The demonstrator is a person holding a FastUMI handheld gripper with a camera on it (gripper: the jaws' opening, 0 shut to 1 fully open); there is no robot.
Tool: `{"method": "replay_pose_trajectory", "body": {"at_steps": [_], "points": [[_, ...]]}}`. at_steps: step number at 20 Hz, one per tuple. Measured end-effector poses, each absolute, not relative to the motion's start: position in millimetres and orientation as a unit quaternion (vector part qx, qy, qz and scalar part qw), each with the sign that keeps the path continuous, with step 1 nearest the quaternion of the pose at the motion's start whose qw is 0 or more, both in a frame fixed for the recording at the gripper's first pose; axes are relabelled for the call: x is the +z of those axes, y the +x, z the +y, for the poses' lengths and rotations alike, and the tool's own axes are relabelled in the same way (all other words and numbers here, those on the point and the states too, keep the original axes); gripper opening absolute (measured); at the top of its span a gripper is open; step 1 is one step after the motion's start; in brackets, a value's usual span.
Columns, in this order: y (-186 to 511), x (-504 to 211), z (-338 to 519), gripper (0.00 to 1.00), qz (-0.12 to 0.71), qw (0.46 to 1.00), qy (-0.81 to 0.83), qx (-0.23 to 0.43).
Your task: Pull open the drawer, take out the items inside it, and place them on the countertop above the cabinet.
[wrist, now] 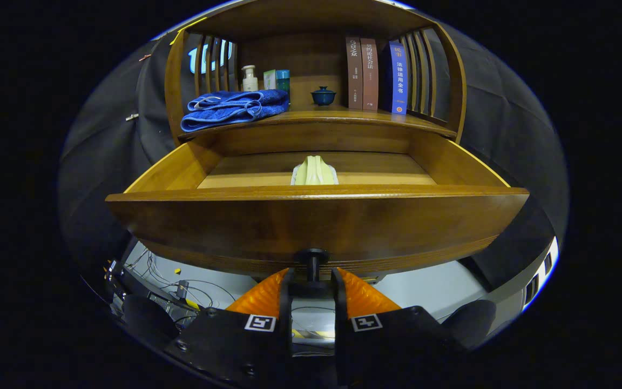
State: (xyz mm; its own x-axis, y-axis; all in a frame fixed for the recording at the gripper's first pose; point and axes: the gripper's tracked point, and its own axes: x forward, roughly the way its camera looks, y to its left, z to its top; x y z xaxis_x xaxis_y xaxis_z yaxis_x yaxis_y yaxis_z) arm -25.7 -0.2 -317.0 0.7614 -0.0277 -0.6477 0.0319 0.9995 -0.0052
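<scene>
Gripper (pixel 312 281) clamped on drawer knob (pixel 312 256); soft, light folded cloth (pixel 315 172) inside, best pinched at its near edge

The brown wooden cabinet (pixel 311 216) carries everything. Its countertop (pixel 338 115) bears a folded blue towel (pixel 232 108) at 9 o'clock, with a white pump bottle (pixel 249 79) and a small teal box (pixel 277 79) behind it. A dark blue lidded cup (pixel 323 96) stands at centre; three upright books (pixel 376 74) at 3 o'clock. The open drawer (pixel 316 178) holds a pale yellow-green folded cloth (pixel 315 171). The gripper (pixel 311 283) has its fingers closed around the drawer's dark knob (pixel 312 259).
</scene>
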Motion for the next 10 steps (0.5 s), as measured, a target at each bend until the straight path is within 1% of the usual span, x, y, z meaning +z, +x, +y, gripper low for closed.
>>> {"method": "replay_pose_trajectory", "body": {"at_steps": [3,5,9,10], "points": [[-26.3,-317.5,-0.2,0.39,0.348,0.937,-0.001,-0.017],[-27.2,-314.3,-0.3,0.44,0.348,0.937,0.007,-0.018],[-31.3,-289.7,-9.0,0.89,0.329,0.943,0.01,-0.041],[-38.0,-269.8,-6.0,1.0,0.323,0.946,0.008,-0.041]]}}
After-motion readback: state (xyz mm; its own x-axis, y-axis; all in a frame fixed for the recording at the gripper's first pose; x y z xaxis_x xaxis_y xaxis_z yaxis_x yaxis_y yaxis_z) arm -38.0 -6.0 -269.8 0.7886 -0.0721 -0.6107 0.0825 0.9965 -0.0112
